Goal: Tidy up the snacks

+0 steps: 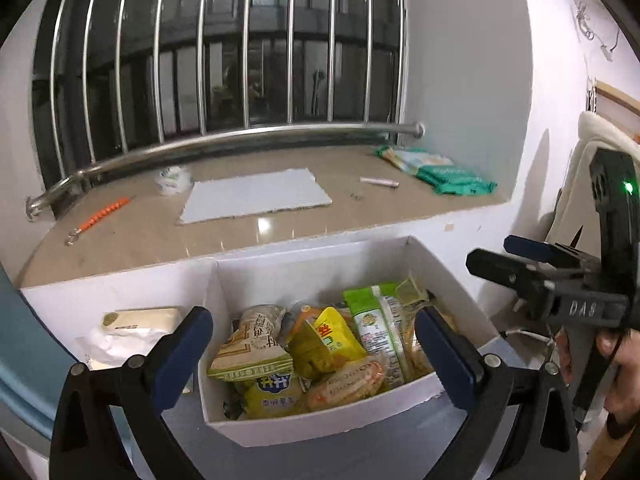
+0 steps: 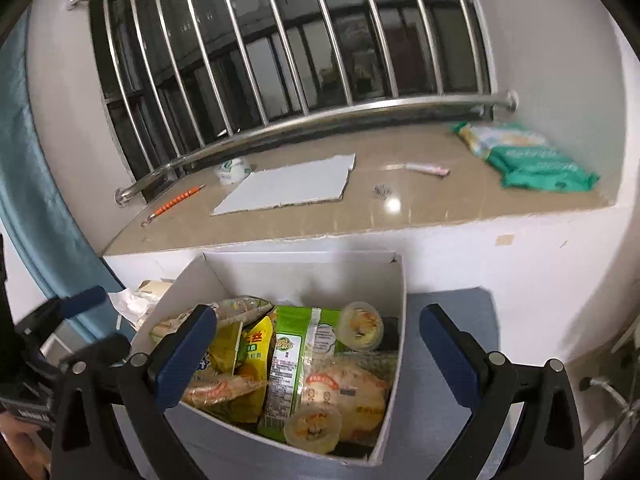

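A white cardboard box (image 1: 320, 428) (image 2: 390, 412) stands on a blue-grey surface below a stone sill. It holds several snack packets: a yellow packet (image 1: 326, 344) (image 2: 252, 344), a green and white packet (image 1: 372, 320) (image 2: 298, 344), beige packets and two small jelly cups (image 2: 362, 326). My left gripper (image 1: 312, 360) is open and empty, hovering just above the box's near side. My right gripper (image 2: 320, 356) is open and empty above the box. The right gripper also shows in the left wrist view (image 1: 496, 258), to the right of the box.
The stone sill (image 1: 160, 236) (image 2: 460, 208) carries a white board (image 1: 256, 196), a green packet (image 1: 448, 174) (image 2: 536, 160), an orange beaded string (image 1: 100, 214) and a small tube (image 1: 378, 182). Window bars (image 1: 240, 60) stand behind. A cream box on white wrapping (image 1: 132, 324) lies left of the snack box.
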Action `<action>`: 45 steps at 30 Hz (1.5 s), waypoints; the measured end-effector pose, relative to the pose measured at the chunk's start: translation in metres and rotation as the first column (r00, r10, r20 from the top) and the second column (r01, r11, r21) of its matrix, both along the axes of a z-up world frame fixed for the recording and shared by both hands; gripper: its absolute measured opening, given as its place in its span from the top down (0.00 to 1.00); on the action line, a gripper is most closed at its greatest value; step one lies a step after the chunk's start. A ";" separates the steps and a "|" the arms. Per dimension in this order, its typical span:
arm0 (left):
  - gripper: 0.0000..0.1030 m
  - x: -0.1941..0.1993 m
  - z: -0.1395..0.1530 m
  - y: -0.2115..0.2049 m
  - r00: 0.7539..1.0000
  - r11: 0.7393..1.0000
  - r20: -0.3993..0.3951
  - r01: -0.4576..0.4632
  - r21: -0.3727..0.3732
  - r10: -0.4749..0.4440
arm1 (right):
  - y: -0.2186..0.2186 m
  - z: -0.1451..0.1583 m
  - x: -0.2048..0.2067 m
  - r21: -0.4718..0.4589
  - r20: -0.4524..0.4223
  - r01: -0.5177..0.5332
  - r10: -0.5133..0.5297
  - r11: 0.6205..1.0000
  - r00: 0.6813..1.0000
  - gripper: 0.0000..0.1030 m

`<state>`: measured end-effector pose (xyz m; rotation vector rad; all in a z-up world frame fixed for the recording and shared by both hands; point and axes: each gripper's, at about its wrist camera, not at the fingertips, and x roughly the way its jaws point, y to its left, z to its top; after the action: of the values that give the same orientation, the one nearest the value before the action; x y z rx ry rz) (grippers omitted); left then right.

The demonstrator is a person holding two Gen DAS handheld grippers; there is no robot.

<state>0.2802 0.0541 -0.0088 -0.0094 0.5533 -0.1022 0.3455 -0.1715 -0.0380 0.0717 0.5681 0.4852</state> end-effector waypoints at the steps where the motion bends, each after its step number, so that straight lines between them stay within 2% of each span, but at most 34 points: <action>1: 0.00 -0.008 0.004 -0.001 1.000 1.000 0.021 0.006 -0.012 -0.006 | 0.001 0.003 -0.006 -0.008 0.017 0.007 -0.007 1.000 1.000 0.00; 4: 0.00 -0.037 0.016 -0.003 0.995 1.000 0.103 -0.014 -0.010 0.015 | -0.001 0.017 -0.040 -0.014 0.118 0.005 -0.003 1.000 0.993 0.00; 6: 0.00 -0.055 0.022 -0.006 0.989 0.999 0.137 -0.048 0.002 0.047 | -0.003 0.024 -0.055 -0.002 0.145 -0.011 0.011 1.000 0.989 0.00; 8: 0.00 -0.076 0.025 -0.005 0.987 0.997 0.145 -0.061 -0.036 0.066 | -0.010 0.032 -0.077 0.055 0.148 -0.061 0.052 0.997 0.988 0.00; 10: 0.00 -0.098 0.026 -0.006 0.990 0.997 0.132 -0.033 -0.076 0.042 | -0.015 0.036 -0.096 0.089 0.160 -0.097 0.082 0.991 0.984 0.00; 12: 0.00 -0.121 0.027 -0.010 0.993 0.997 0.113 -0.029 -0.075 0.038 | -0.017 0.036 -0.116 0.093 0.176 -0.107 0.090 0.990 0.980 0.00; 14: 0.00 -0.144 0.028 -0.012 0.993 0.996 0.107 -0.049 -0.071 0.056 | -0.022 0.037 -0.141 0.102 0.204 -0.128 0.106 0.987 0.973 0.00; 17: 0.00 -0.173 0.028 -0.014 0.991 0.992 0.104 -0.075 -0.100 0.085 | -0.028 0.034 -0.170 0.107 0.192 -0.171 0.148 0.979 0.970 0.00; 20: 0.00 -0.198 0.024 -0.017 0.991 0.990 0.108 -0.071 -0.123 0.085 | -0.025 0.028 -0.194 0.064 0.140 -0.171 0.161 0.983 0.977 0.00; 24: 0.00 -0.228 0.013 -0.021 0.986 0.983 0.087 -0.127 -0.130 0.139 | -0.025 0.018 -0.227 0.008 0.146 -0.158 0.155 0.987 0.977 0.00; 28: 0.00 -0.238 0.002 -0.026 0.994 0.987 0.048 -0.096 -0.132 0.103 | -0.036 0.006 -0.260 0.025 0.143 -0.154 0.148 0.988 0.979 0.00; 30: 0.00 -0.240 0.002 -0.031 0.993 0.989 0.054 -0.103 -0.103 0.109 | -0.039 0.006 -0.261 0.025 0.127 -0.162 0.158 0.986 0.979 0.00; 32: 0.00 -0.241 0.003 -0.036 0.993 0.992 0.058 -0.093 -0.087 0.098 | -0.041 0.008 -0.262 0.014 0.130 -0.125 0.122 0.992 0.984 0.00; 36: 0.00 -0.242 0.004 -0.040 0.995 0.992 0.061 -0.067 -0.107 0.074 | -0.042 0.011 -0.265 -0.002 0.139 -0.115 0.114 0.993 0.984 0.00; 43: 0.00 -0.240 0.002 -0.041 0.996 0.992 0.052 -0.071 -0.101 0.077 | -0.039 0.008 -0.264 -0.009 0.124 -0.110 0.111 0.994 0.986 0.00; 45: 0.00 -0.240 0.002 -0.043 0.994 0.993 0.052 -0.090 -0.079 0.094 | -0.038 0.007 -0.264 -0.005 0.118 -0.116 0.115 0.993 0.986 0.00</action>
<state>0.0397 0.0114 -0.0070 -0.1059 0.4923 -0.0337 0.0815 -0.2100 -0.0306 0.0119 0.4571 0.5989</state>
